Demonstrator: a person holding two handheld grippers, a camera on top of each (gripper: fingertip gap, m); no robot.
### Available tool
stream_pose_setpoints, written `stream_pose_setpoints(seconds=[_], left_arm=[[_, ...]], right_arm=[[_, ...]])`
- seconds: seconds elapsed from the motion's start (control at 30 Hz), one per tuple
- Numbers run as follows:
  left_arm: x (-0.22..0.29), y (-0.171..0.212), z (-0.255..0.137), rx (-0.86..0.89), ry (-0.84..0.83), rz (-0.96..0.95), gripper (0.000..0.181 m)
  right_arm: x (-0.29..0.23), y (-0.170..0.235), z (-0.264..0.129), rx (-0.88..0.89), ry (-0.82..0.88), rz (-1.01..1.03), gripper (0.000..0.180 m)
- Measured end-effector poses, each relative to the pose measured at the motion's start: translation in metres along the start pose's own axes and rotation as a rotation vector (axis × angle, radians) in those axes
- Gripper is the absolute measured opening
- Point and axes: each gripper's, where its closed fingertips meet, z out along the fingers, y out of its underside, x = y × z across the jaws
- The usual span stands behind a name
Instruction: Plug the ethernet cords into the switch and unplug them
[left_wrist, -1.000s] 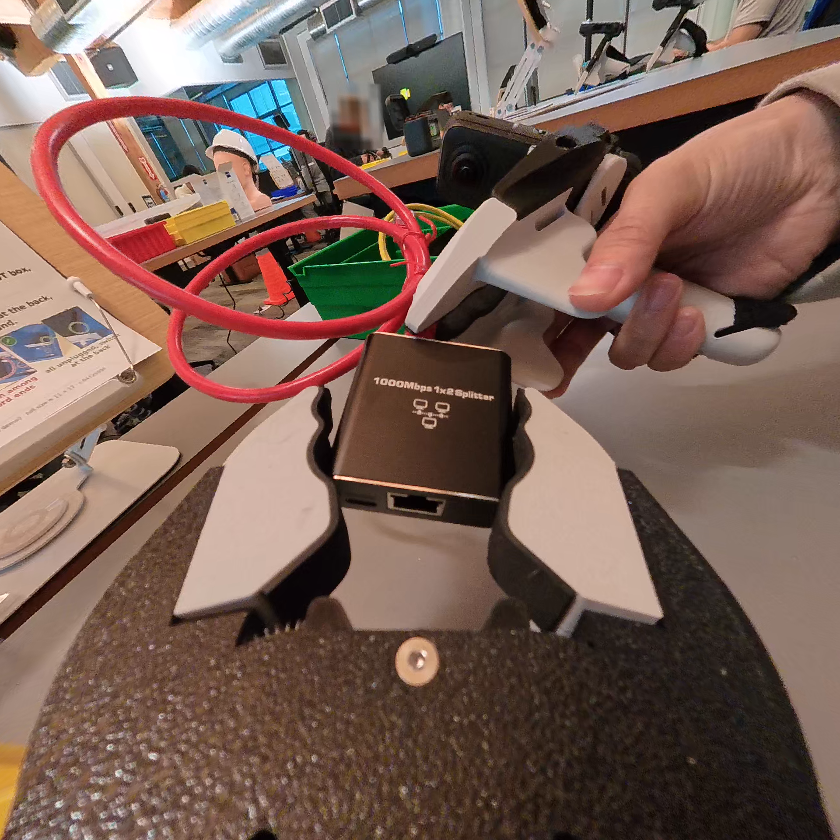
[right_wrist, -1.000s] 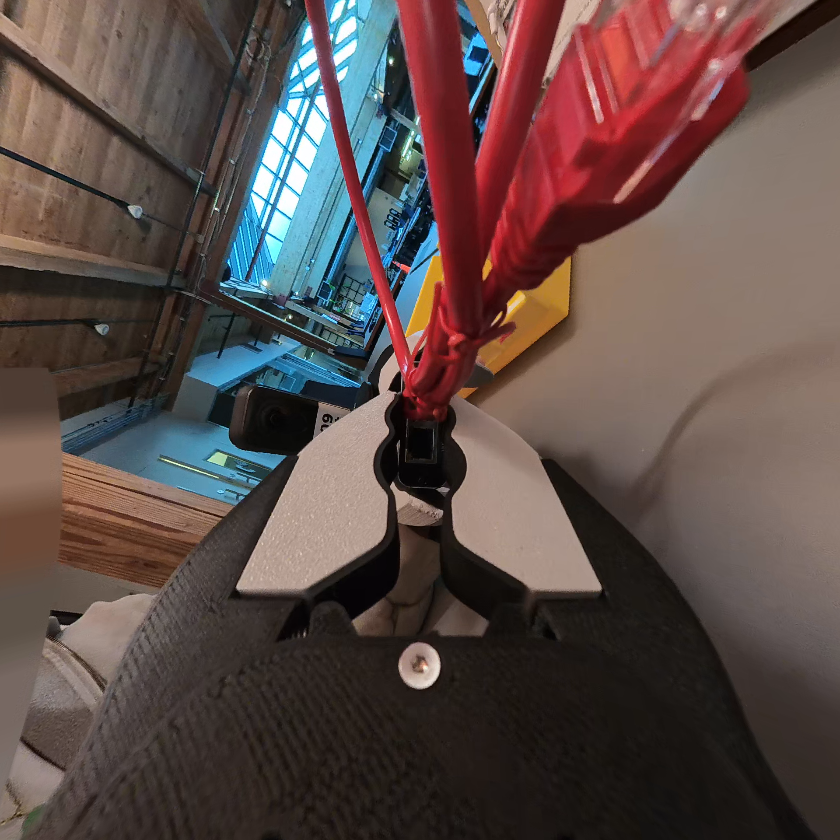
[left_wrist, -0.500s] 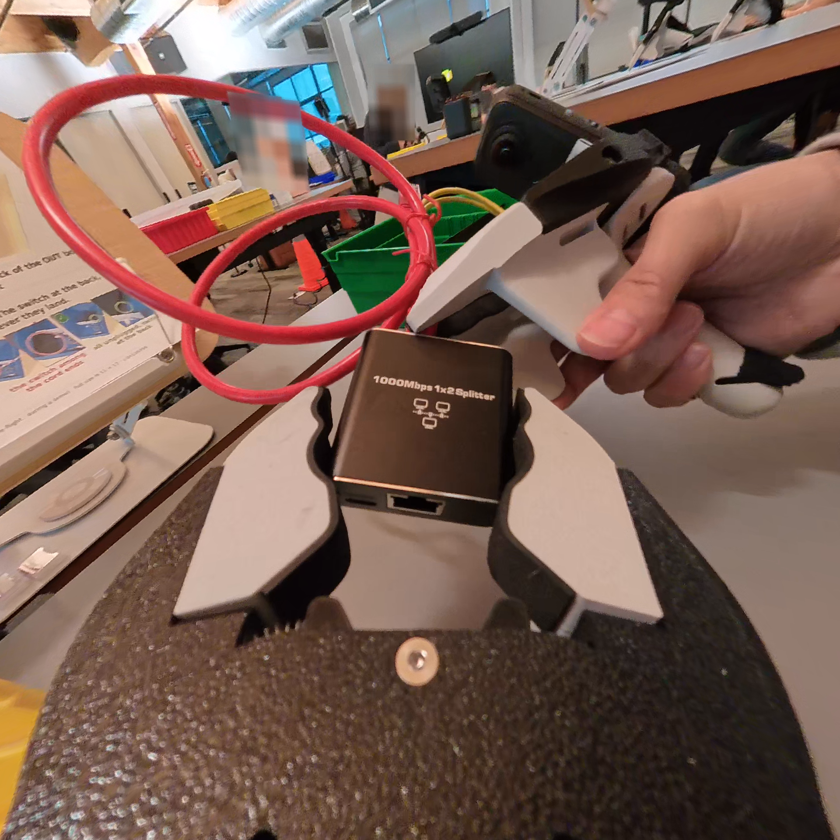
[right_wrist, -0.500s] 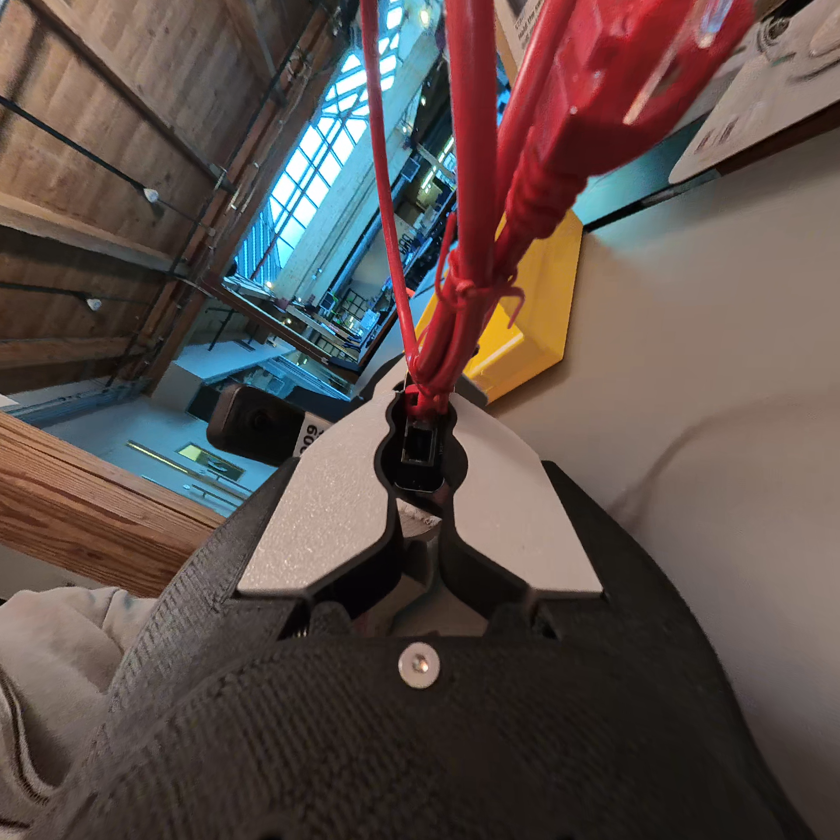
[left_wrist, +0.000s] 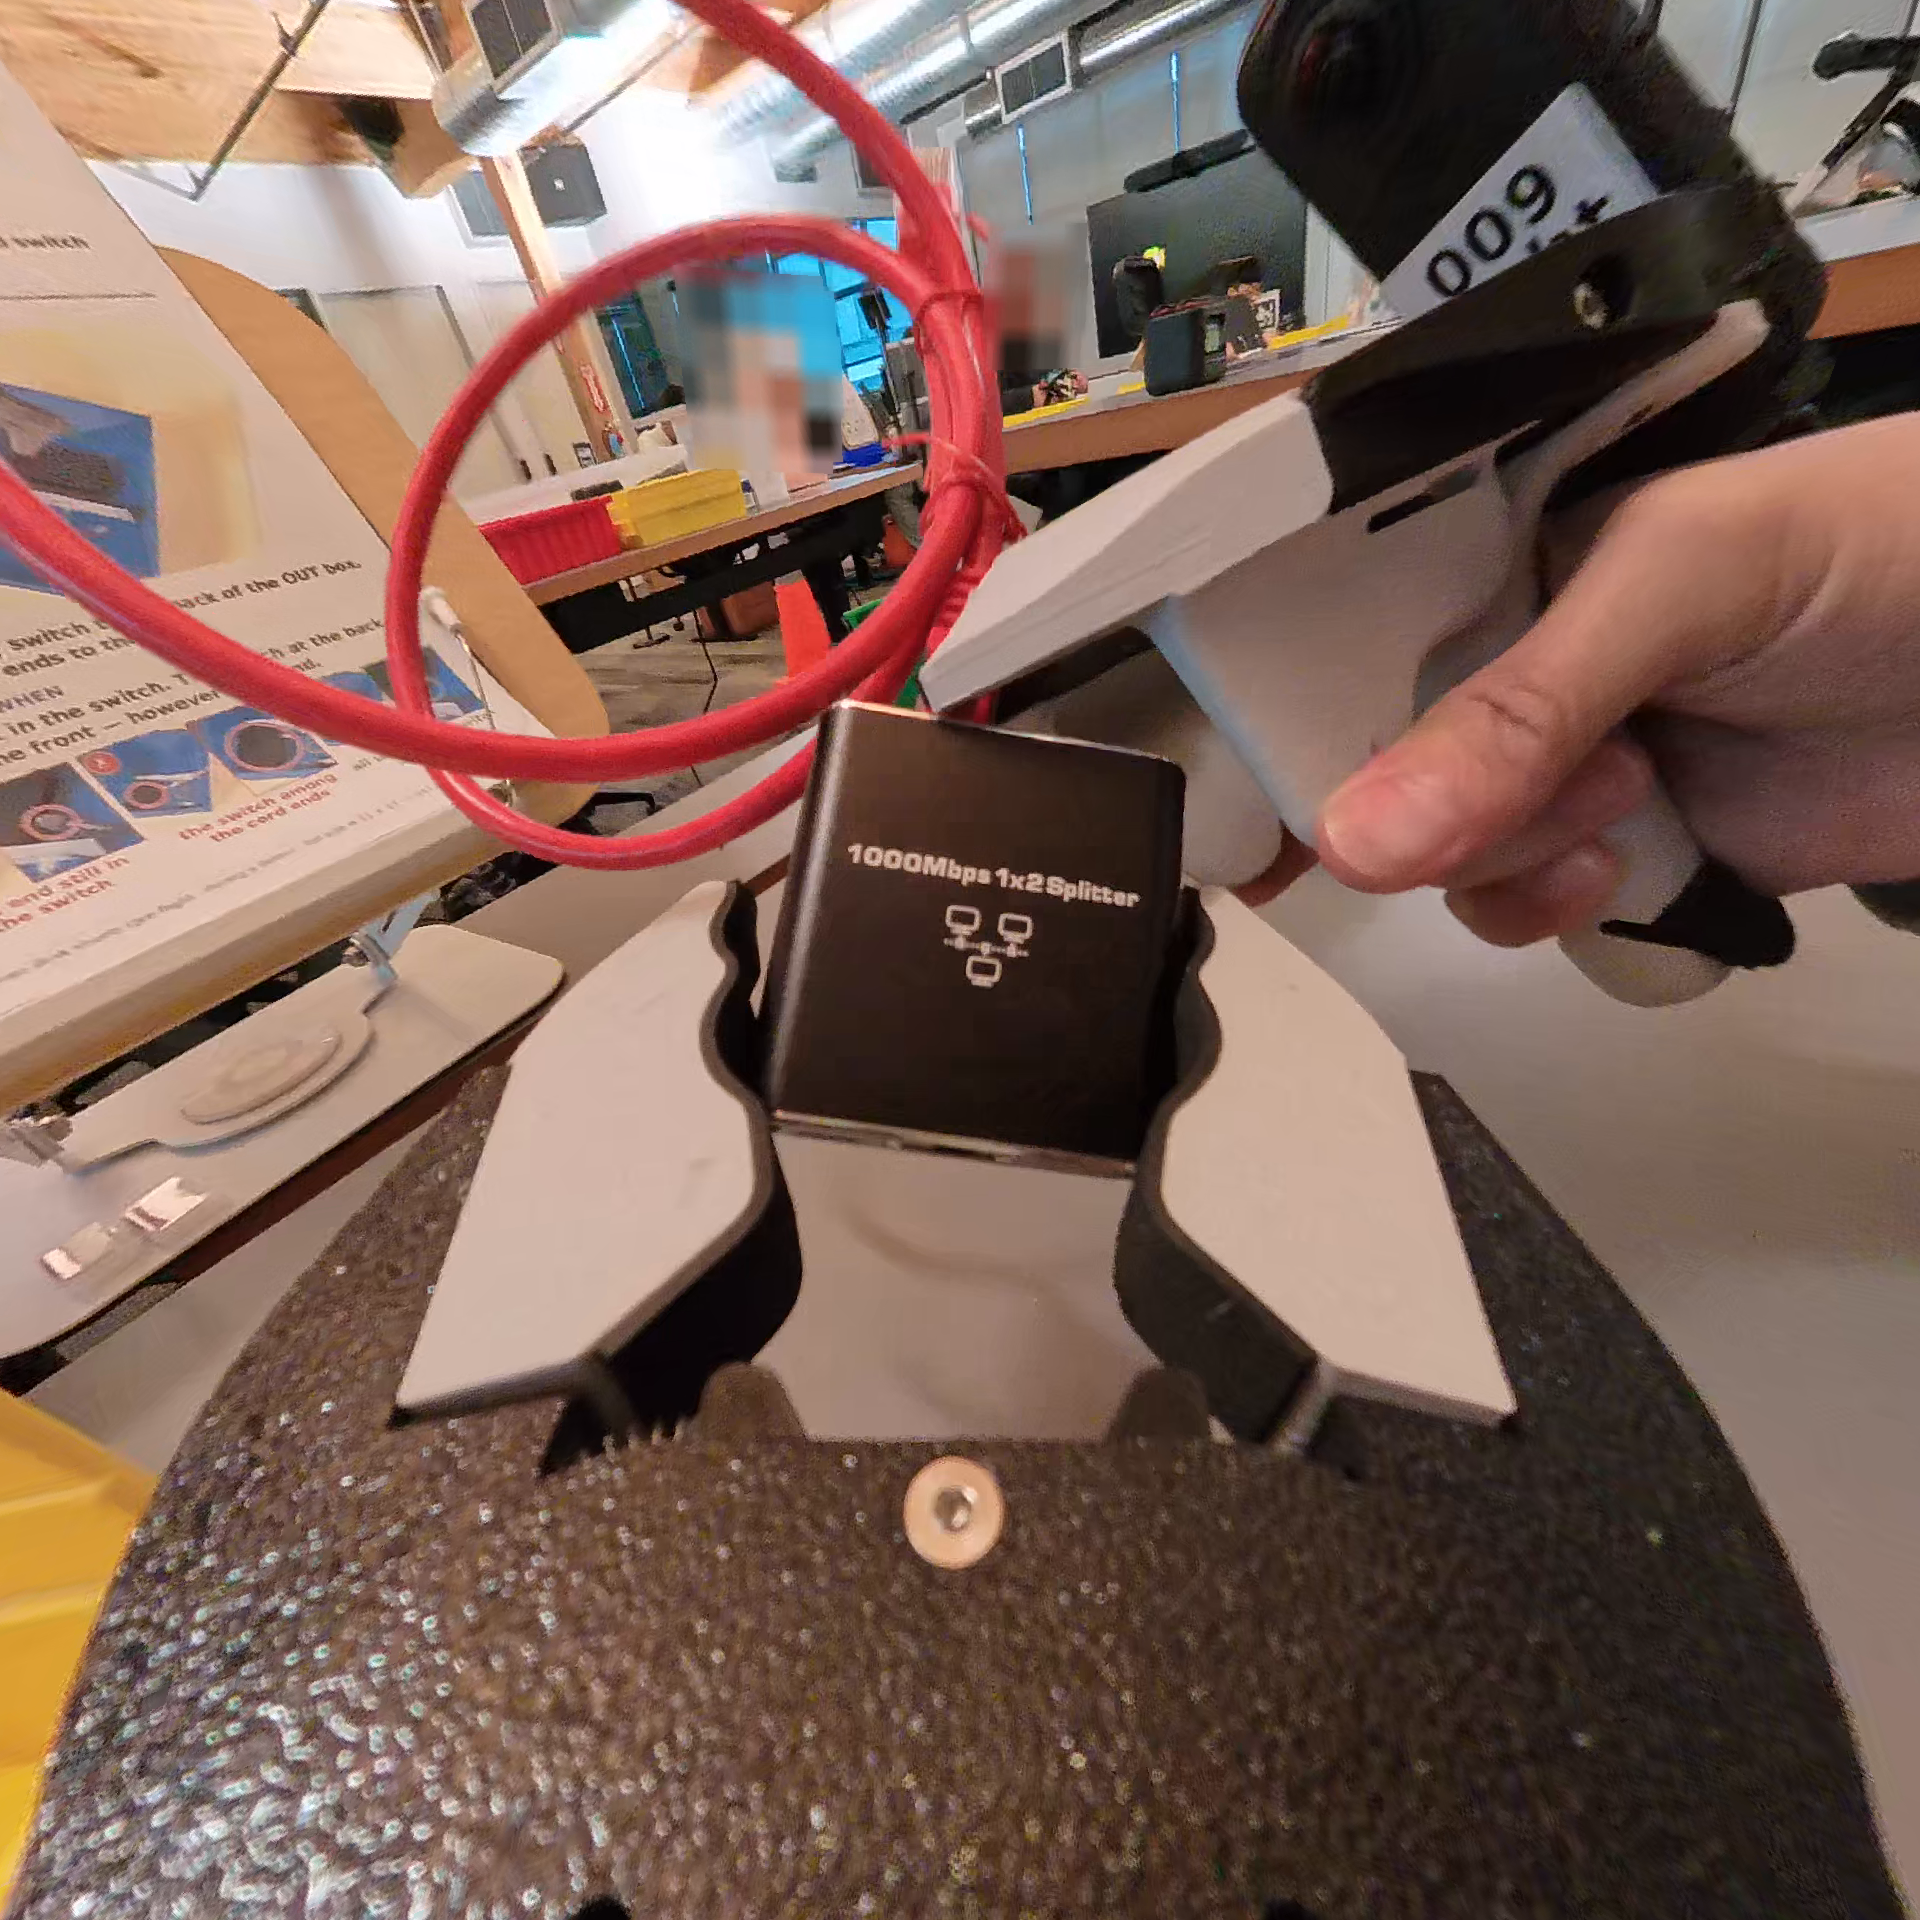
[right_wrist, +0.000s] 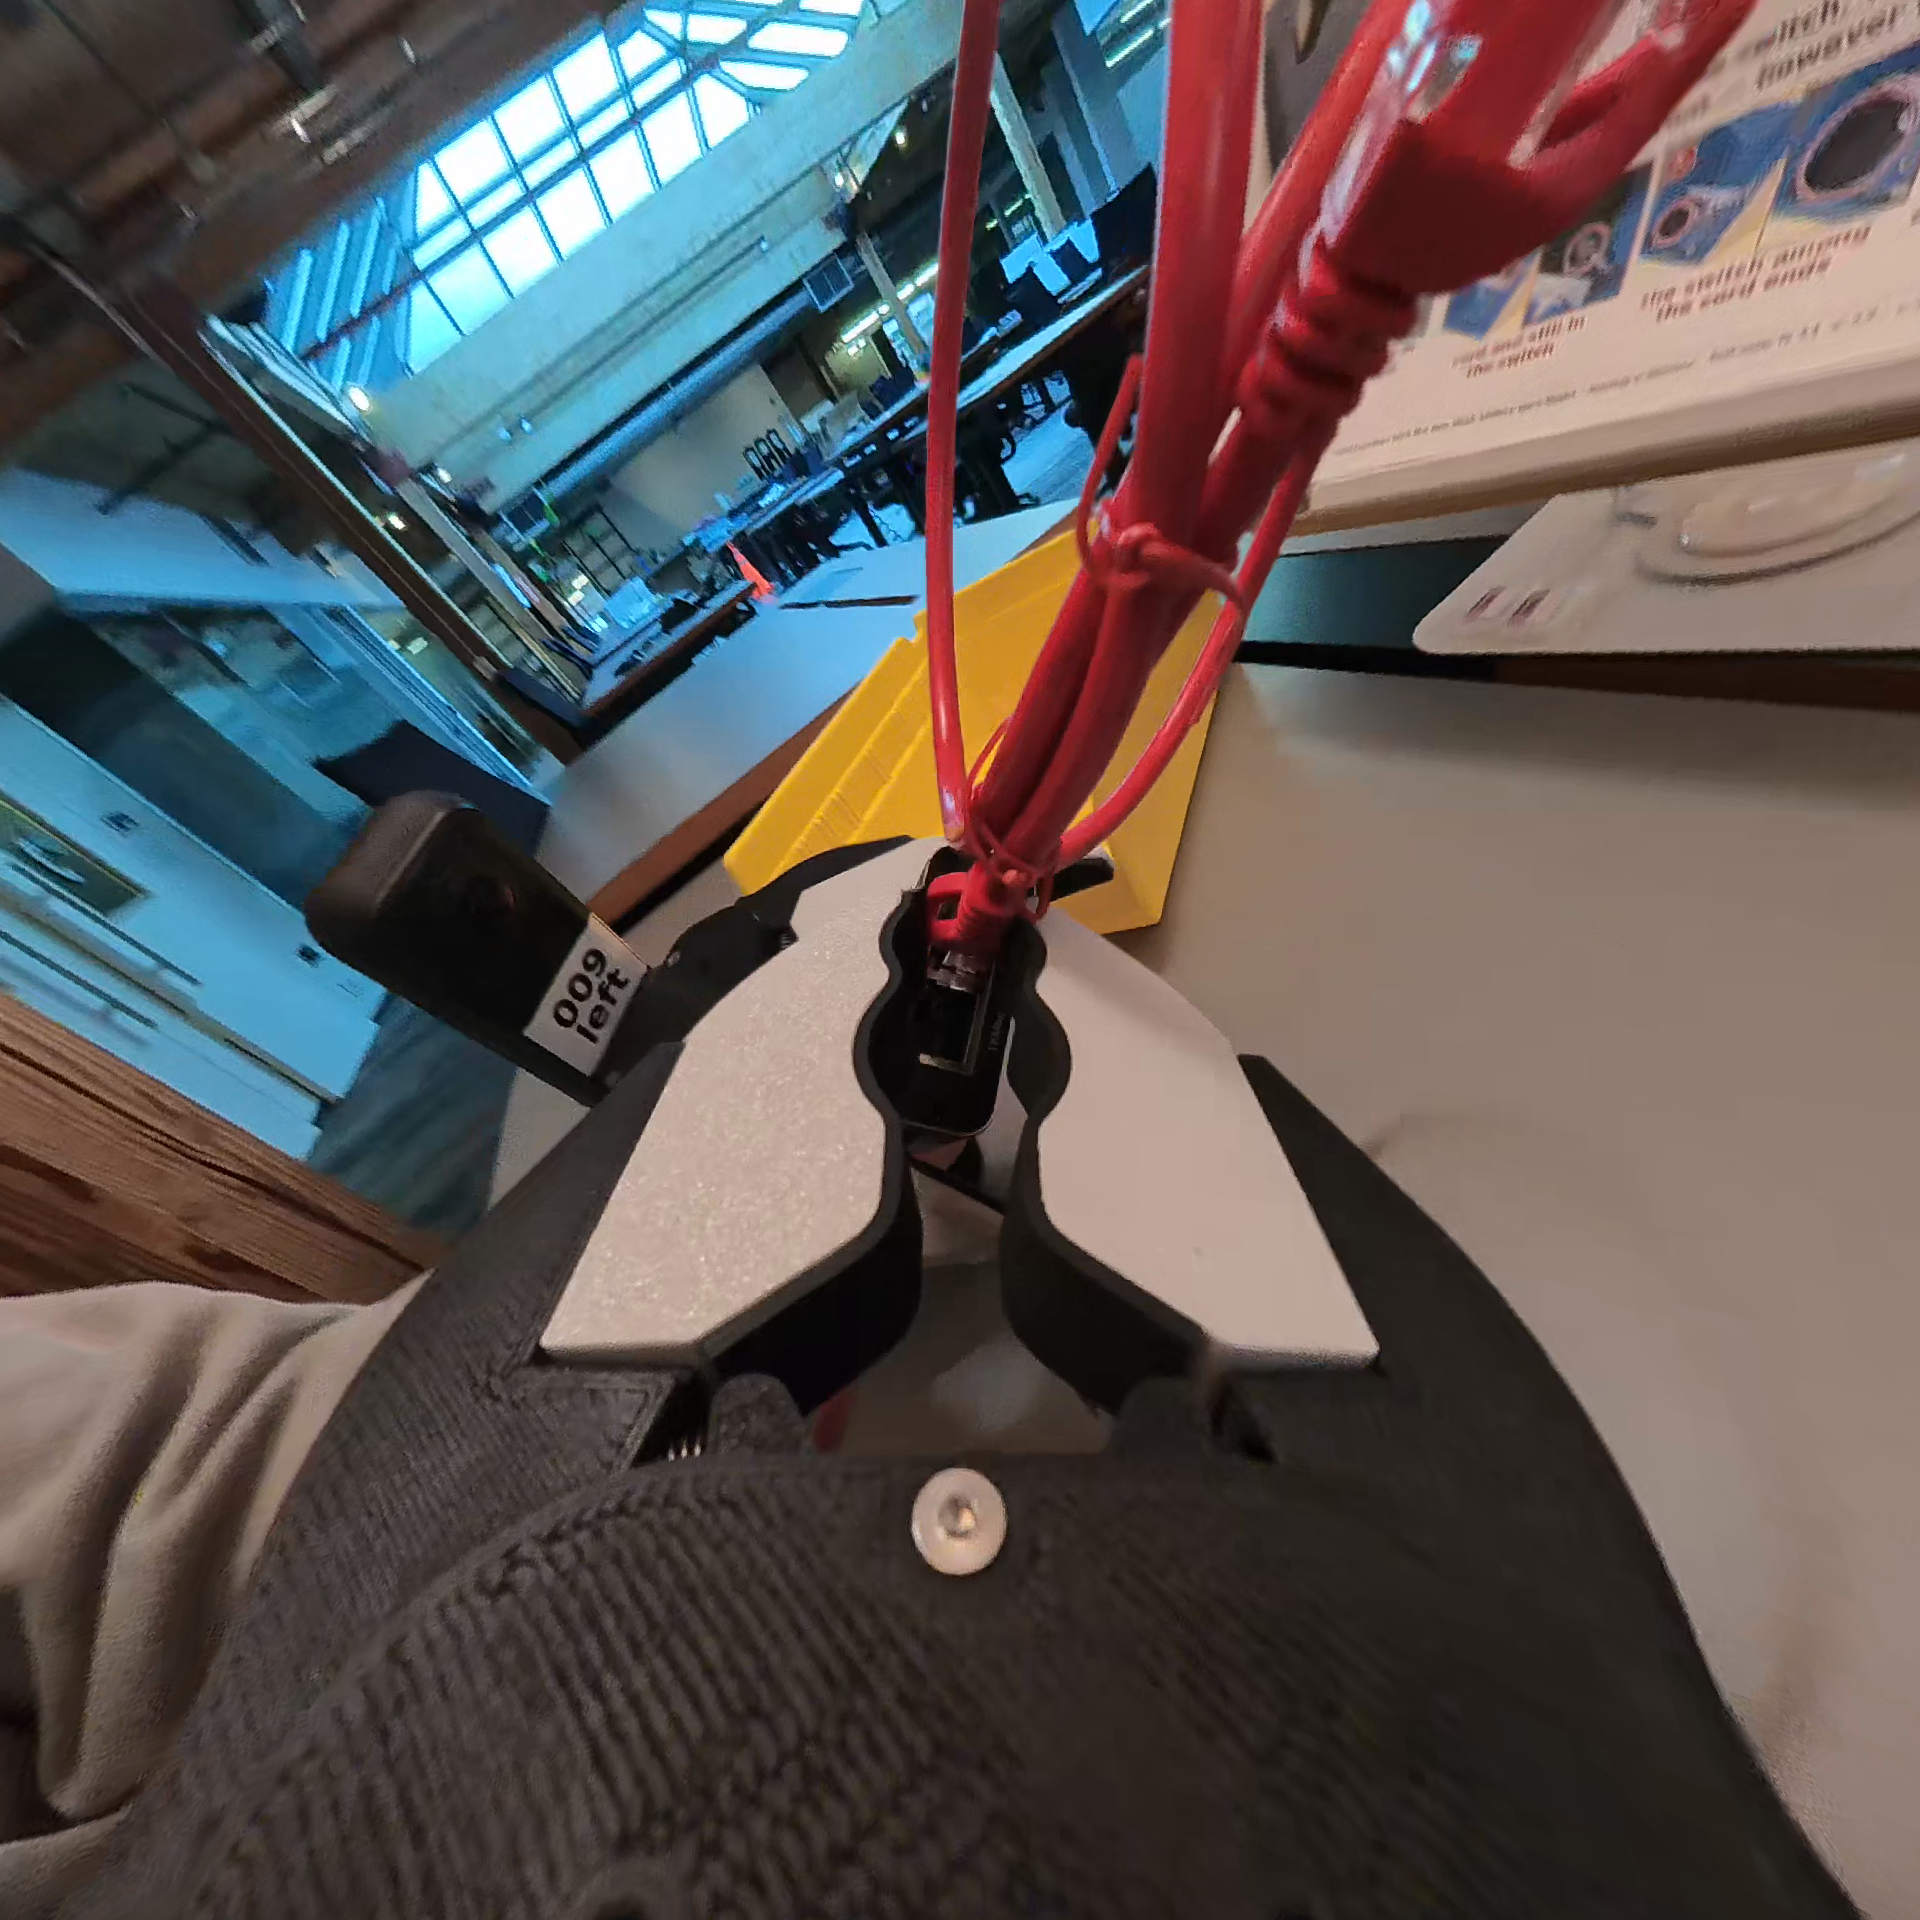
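Observation:
My left gripper (left_wrist: 961, 914) is shut on the black switch box (left_wrist: 977, 966) and holds it above the grey table (left_wrist: 1662, 1299). The right gripper (left_wrist: 940, 681), held by a hand (left_wrist: 1662, 686), reaches across the switch's far end. In the right wrist view the right gripper (right_wrist: 977, 914) is closed around a red ethernet plug (right_wrist: 971, 914) seated in the switch (right_wrist: 951, 1049), beside an empty port. The red cord coil (left_wrist: 665, 499), bound with ties, rises above the switch. The cord's other plug (right_wrist: 1455, 135) hangs loose near the camera.
An instruction sheet on a stand (left_wrist: 156, 644) is at the left, its base plate (left_wrist: 312, 1049) on the table. A yellow bin (right_wrist: 1039, 727) sits behind the grippers and shows at the lower left of the left wrist view (left_wrist: 42, 1558). Benches with bins stand behind. Only a small space, under 4 cm, lies between the two pairs of fingers.
The switch's near end has tipped down, so its front port no longer shows. The right gripper and hand have come closer and higher. The red coil has swung more upright.

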Motion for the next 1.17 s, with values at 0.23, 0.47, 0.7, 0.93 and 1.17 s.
stream_pose_setpoints(seconds=[0.23, 0.47, 0.7, 0.93, 1.17], left_arm=[[0.001, 0.006, 0.001, -0.065, -0.010, 0.083, 0.075], [0.001, 0.005, 0.003, -0.048, -0.066, 0.102, 0.076], [-0.005, 0.013, 0.008, -0.111, -0.152, 0.098, 0.079], [-0.018, 0.014, 0.008, -0.151, -0.302, 0.117, 0.078], [-0.017, 0.007, 0.006, -0.109, -0.288, 0.064, 0.078]], right_arm=[[-0.007, 0.003, -0.001, -0.068, 0.038, -0.114, 0.014], [-0.017, 0.004, 0.001, -0.118, 0.071, -0.196, 0.014], [-0.015, 0.019, 0.011, -0.151, 0.086, -0.202, 0.014], [-0.019, 0.014, 0.016, -0.091, 0.090, -0.259, 0.014], [-0.024, 0.011, 0.014, -0.011, 0.153, -0.352, 0.014]])
